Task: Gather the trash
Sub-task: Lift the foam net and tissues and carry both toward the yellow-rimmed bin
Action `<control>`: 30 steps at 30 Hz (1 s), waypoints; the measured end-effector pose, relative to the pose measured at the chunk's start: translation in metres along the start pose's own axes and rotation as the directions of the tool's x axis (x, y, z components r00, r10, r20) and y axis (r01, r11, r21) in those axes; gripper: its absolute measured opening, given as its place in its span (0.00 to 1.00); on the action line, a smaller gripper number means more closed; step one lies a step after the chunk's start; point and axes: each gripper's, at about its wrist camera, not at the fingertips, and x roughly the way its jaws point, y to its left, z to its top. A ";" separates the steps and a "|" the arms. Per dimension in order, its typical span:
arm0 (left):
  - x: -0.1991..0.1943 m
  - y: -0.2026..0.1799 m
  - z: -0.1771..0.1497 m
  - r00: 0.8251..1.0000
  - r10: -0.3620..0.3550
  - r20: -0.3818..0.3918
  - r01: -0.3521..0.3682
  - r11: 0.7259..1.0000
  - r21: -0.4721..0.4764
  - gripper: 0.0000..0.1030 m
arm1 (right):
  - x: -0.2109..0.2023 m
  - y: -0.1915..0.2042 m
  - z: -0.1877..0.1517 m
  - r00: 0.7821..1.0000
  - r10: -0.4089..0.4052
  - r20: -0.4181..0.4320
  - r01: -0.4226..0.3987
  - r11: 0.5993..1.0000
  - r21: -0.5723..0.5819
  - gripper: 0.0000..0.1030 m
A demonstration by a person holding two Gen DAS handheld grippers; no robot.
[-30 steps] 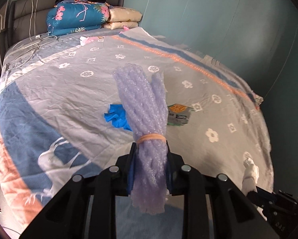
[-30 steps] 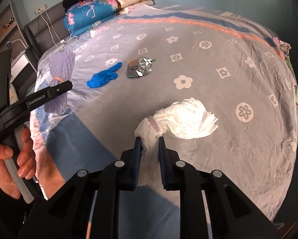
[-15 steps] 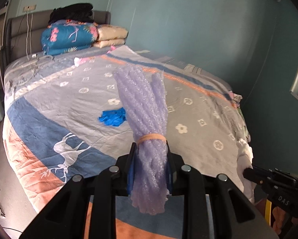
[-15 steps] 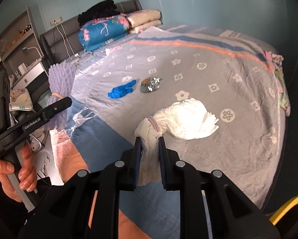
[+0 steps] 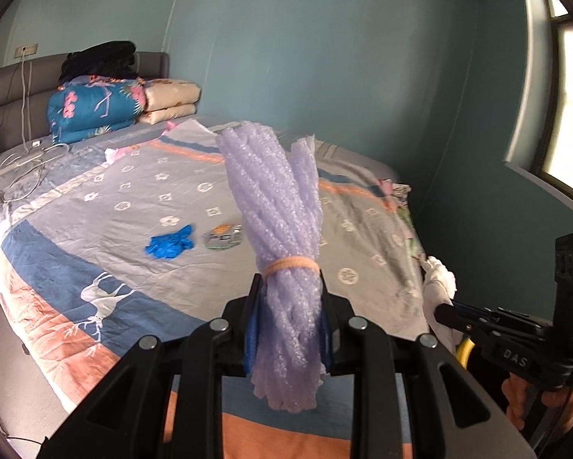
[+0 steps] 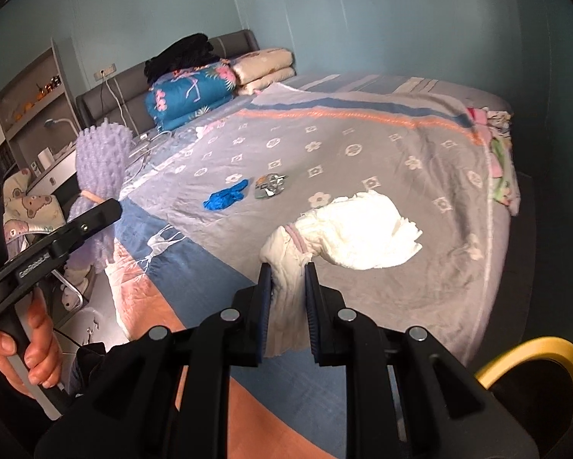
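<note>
The left gripper [image 5: 288,319] clamps a bubble wrap roll [image 5: 282,237]; the right gripper [image 6: 288,298] pinches a diaper [image 6: 347,235] by one corner above the bed [image 6: 420,153]; that thin pinch could slip, dropping it short of the yellow-rimmed bin [image 6: 531,359].

Lilac bubble wrap [image 5: 275,206], white diaper [image 6: 359,225], blue glove [image 5: 169,244] — grey flower-print bedspread [image 5: 106,206], teal wall [image 5: 324,57]

The yellow-rimmed object [image 6: 531,359] is cut off by the right wrist picture's lower edge, the print on the foil wrapper [image 5: 223,236] is too small to be read, and part of that wrapper is hidden behind the purple bundle [image 5: 282,229].
</note>
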 end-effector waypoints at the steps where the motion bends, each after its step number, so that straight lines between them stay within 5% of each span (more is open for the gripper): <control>1: -0.005 -0.006 -0.001 1.000 -0.013 0.003 0.013 1.000 0.007 0.22 | -0.006 -0.002 -0.001 1.000 -0.003 0.006 0.003 1.000 0.002 0.16; 14: -0.050 -0.092 -0.010 0.987 -0.138 0.080 0.124 0.978 0.166 0.23 | -0.098 -0.058 -0.024 0.990 -0.074 0.118 0.063 0.994 0.094 0.16; 30: -0.039 -0.166 -0.016 0.958 -0.285 0.013 0.271 0.926 0.263 0.23 | -0.164 -0.115 -0.041 0.968 -0.189 0.165 0.161 0.973 0.166 0.16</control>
